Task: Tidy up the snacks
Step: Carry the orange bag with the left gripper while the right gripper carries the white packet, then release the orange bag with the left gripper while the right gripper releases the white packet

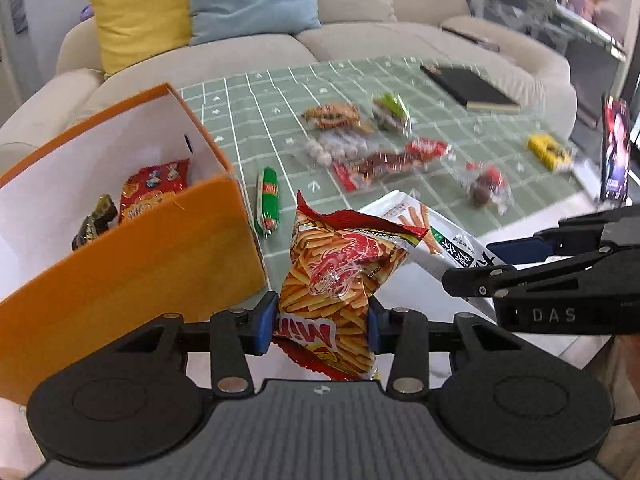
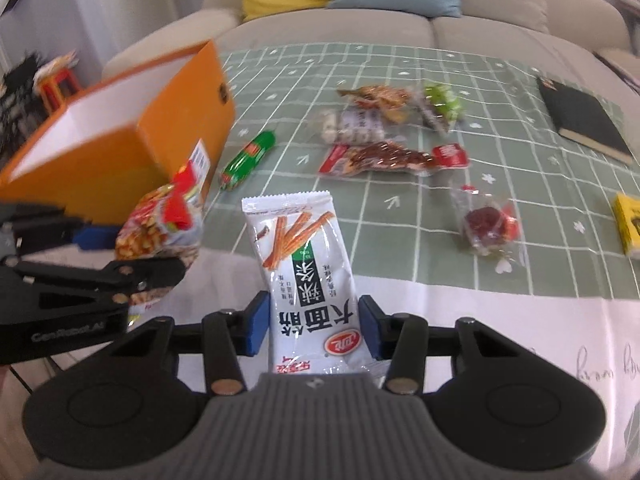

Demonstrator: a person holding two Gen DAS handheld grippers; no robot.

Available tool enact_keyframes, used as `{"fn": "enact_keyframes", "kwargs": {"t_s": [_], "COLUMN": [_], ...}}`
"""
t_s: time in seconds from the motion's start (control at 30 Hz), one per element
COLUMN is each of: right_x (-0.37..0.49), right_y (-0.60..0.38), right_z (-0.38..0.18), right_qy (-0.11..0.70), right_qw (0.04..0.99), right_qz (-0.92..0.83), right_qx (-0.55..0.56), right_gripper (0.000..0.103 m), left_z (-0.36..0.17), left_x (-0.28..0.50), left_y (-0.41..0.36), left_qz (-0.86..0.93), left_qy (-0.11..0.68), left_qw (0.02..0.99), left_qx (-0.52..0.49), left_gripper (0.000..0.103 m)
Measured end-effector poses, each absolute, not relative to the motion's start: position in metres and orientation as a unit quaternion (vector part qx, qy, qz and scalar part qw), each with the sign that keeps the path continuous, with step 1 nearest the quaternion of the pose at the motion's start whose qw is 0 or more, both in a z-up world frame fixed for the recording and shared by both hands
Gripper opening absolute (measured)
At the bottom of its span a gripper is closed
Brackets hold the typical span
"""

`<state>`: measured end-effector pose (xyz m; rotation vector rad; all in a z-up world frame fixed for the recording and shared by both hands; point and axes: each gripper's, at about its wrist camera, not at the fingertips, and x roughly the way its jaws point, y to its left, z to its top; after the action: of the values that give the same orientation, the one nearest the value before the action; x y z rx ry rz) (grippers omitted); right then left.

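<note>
My left gripper (image 1: pixel 322 326) is shut on a red and yellow shrimp-stick bag (image 1: pixel 340 280), held above the table's near edge just right of the orange box (image 1: pixel 132 256). The bag also shows in the right wrist view (image 2: pixel 160 220). My right gripper (image 2: pixel 314 328) is shut on a white noodle-stick packet (image 2: pixel 308 264), which also shows in the left wrist view (image 1: pixel 432 232). The orange box (image 2: pixel 120 136) is open and holds a red snack bag (image 1: pixel 154 188) and dark wrapped sweets (image 1: pixel 94 220). Loose snacks lie on the green checked cloth (image 1: pixel 280 120): a green sausage (image 1: pixel 268 200), a red jerky pack (image 1: pixel 392 160) and others.
A black notebook (image 1: pixel 472 88) lies at the far right of the cloth, and a yellow box (image 1: pixel 550 150) near the right edge. A beige sofa (image 1: pixel 248 56) with a yellow (image 1: pixel 140 20) and a blue cushion stands behind the table. A standing phone (image 1: pixel 616 148) is at the right.
</note>
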<state>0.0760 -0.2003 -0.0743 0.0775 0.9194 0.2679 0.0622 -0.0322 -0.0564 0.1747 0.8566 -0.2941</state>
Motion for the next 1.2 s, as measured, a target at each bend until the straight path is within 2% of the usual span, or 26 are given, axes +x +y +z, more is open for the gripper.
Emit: {"fn": "enact_keyframes", "kwargs": {"t_s": [0.33, 0.6, 0.87, 1.03, 1.2], "right_x": [0.067, 0.084, 0.122, 0.154, 0.181], "right_y": [-0.195, -0.152, -0.088, -0.055, -0.029], "right_z": [-0.016, 0.031, 0.051, 0.044, 0.028], "right_qy": [0.382, 0.346, 0.358, 0.401, 0.437], "right_qw": [0.910, 0.913, 0.898, 0.877, 0.857], "right_qz": [0.146, 0.210, 0.254, 0.264, 0.269], "right_qx": [0.061, 0.045, 0.004, -0.017, -0.046], "right_gripper": [0.045, 0.045, 0.045, 0.045, 0.045], "left_z": [0.001, 0.044, 0.059, 0.045, 0.028], "left_x": [0.049, 0.065, 0.102, 0.130, 0.152], "left_y": [-0.009, 0.035, 0.080, 0.113, 0.127], "left_qz": [-0.115, -0.063, -0.003, 0.016, 0.031], "left_qy": [0.383, 0.361, 0.389, 0.443, 0.482], "left_qw": [0.917, 0.929, 0.919, 0.891, 0.871], "left_qx": [0.008, -0.045, -0.059, -0.100, -0.092], "left_gripper": [0.048, 0.048, 0.048, 0.048, 0.048]}}
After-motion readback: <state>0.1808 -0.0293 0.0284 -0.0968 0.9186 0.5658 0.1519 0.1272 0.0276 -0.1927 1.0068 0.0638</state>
